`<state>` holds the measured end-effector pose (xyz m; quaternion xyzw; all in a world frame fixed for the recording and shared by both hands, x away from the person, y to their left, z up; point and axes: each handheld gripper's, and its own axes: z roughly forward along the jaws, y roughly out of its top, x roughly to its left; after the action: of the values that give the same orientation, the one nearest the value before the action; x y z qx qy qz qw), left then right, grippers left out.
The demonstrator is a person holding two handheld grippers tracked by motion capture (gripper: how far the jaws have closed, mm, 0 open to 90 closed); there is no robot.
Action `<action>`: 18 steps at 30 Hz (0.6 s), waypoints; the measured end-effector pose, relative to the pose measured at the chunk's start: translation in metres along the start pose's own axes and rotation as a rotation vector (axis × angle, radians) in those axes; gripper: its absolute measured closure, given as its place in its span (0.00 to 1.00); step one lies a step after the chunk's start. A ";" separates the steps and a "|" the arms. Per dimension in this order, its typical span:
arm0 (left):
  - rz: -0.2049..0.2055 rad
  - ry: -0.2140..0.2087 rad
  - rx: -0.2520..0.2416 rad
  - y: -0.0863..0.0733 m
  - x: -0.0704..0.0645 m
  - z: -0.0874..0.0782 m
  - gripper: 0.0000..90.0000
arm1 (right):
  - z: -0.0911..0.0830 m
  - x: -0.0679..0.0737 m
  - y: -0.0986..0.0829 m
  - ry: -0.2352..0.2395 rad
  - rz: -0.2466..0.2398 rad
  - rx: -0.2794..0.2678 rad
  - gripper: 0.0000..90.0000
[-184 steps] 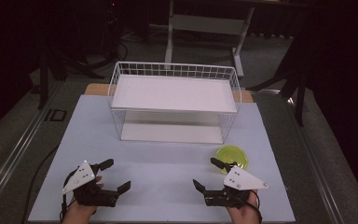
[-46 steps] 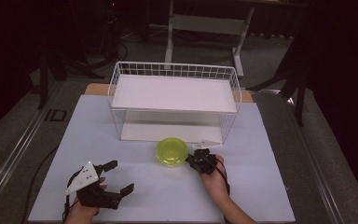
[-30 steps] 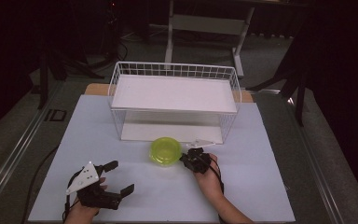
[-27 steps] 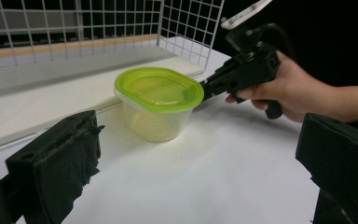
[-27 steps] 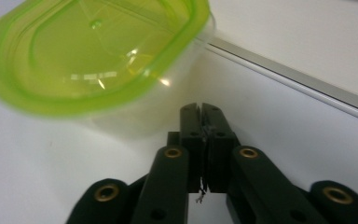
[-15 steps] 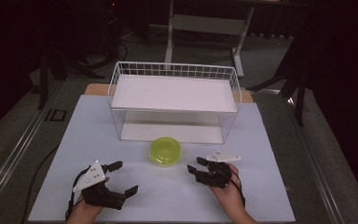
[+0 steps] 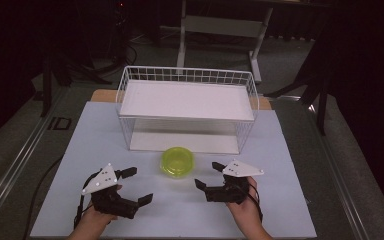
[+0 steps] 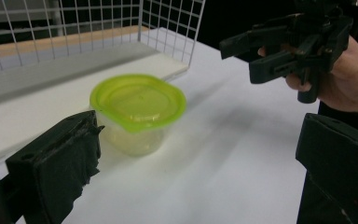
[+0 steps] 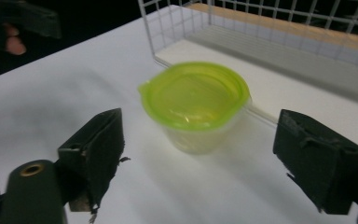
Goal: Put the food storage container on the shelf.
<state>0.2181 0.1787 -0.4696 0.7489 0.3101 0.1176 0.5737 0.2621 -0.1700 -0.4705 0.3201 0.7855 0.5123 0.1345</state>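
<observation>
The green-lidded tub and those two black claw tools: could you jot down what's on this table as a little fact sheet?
container: clear tub with green lid, lid on, upright
position: on the white table, just in front of the wire rack
left gripper: open, holding nothing, apart from the tub
right gripper: open, holding nothing, apart from the tub
rack: white shelf inside, nothing on it

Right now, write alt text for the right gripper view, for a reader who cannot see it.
A clear plastic cup with a lime-green lid stands on a white table, centred between the open right gripper's two black jaws and untouched by them. A white wire basket stands behind it.
</observation>
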 end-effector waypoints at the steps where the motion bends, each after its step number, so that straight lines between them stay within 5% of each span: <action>1: -0.008 -0.002 0.004 0.003 0.001 0.001 0.01 | 0.000 0.000 0.002 0.005 -0.009 -0.006 0.18; 6: -0.018 0.025 0.015 0.015 0.010 0.010 0.01 | 0.003 -0.002 0.013 -0.020 -0.042 -0.041 0.22; 13: -0.033 0.042 0.008 0.030 0.019 0.026 0.01 | 0.014 -0.011 0.024 -0.034 -0.028 -0.059 0.24; 18: -0.053 0.048 0.034 0.036 0.026 0.039 0.01 | 0.026 -0.025 0.028 -0.003 0.019 -0.053 0.24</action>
<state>0.2713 0.1583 -0.4528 0.7472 0.3453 0.1150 0.5561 0.3049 -0.1594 -0.4603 0.3247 0.7682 0.5339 0.1393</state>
